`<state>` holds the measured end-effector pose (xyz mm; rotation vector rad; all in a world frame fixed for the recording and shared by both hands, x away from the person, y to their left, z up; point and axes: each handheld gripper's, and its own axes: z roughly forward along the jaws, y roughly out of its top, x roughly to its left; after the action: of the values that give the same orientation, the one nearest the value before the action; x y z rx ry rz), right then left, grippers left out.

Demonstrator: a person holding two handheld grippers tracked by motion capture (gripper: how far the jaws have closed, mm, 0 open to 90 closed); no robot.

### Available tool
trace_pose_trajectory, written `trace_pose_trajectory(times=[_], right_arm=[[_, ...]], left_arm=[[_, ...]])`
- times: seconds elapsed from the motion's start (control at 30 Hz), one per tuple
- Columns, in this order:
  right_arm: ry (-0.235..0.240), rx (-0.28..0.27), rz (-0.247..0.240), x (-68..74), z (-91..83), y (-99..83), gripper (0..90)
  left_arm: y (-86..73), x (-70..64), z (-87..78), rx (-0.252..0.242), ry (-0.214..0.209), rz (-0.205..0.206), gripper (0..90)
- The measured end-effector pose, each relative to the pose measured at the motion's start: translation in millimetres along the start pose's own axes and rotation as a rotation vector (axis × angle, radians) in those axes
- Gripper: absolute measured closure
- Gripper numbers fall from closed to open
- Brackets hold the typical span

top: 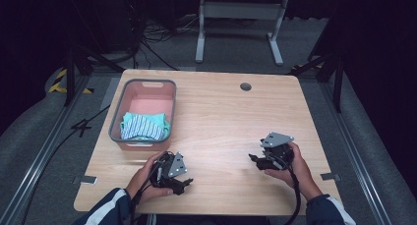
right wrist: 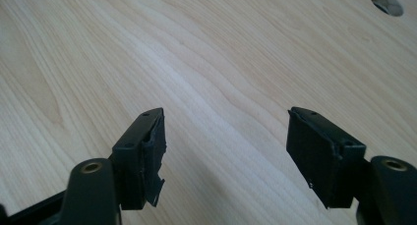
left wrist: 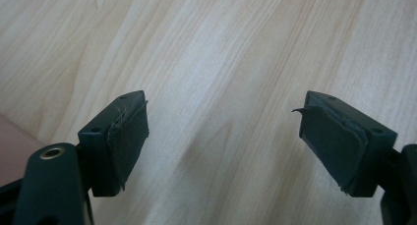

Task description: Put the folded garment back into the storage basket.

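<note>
A pink basket with a grey rim [top: 118, 114] stands at the table's left, and folded teal striped cloth [top: 143, 126] lies in its near end. My left gripper [top: 186, 182] rests low over the wood just in front of the basket, open, jaws pointing right. In the left gripper view the left gripper [left wrist: 223, 136] has bare wood between its worn pads [left wrist: 132, 136]. My right gripper [top: 253, 159] is held at the table's right, open, jaws pointing left. In the right gripper view the right gripper [right wrist: 226, 146] is empty too.
The wooden table [top: 221, 117] has a round cable hole [top: 246, 86] near its far edge, the cable hole [right wrist: 386, 2] showing again in the right gripper view. Beyond the table stand white desk legs [top: 200, 33] and floor cables. A corner of the pink basket [left wrist: 12, 151] shows at lower left.
</note>
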<state>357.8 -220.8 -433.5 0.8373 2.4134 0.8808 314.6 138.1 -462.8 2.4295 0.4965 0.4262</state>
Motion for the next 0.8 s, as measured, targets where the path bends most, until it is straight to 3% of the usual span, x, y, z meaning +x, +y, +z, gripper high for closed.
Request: trace_pose_trajectory(times=[0.23, 0.33, 0.57, 0.7, 0.8], right_arm=[[-0.002, -0.011, 0.035, -3.5, -10.0, -30.0, 31.9], [-0.004, -0.011, 0.053, -4.8, -13.1, -42.7, 32.0], [0.001, -0.001, 0.113, -8.6, -21.5, -71.4, 32.0], [0.005, -0.024, 0.142, -9.9, -26.9, -85.4, 31.4], [0.007, -0.032, 0.155, -11.5, -30.1, -93.6, 30.9]], left_arm=[[-13.2, 0.1, -0.2, 0.01, -0.022, -0.036, 19.1], [-16.3, 1.2, -1.1, -0.002, -0.035, -0.027, 18.7], [-24.3, 3.7, -1.4, -0.037, -0.062, -0.07, 18.3], [-31.1, 7.5, 0.7, -0.067, -0.102, -0.148, 18.0], [-33.1, 10.2, 1.5, -0.068, -0.118, -0.169, 17.0]])
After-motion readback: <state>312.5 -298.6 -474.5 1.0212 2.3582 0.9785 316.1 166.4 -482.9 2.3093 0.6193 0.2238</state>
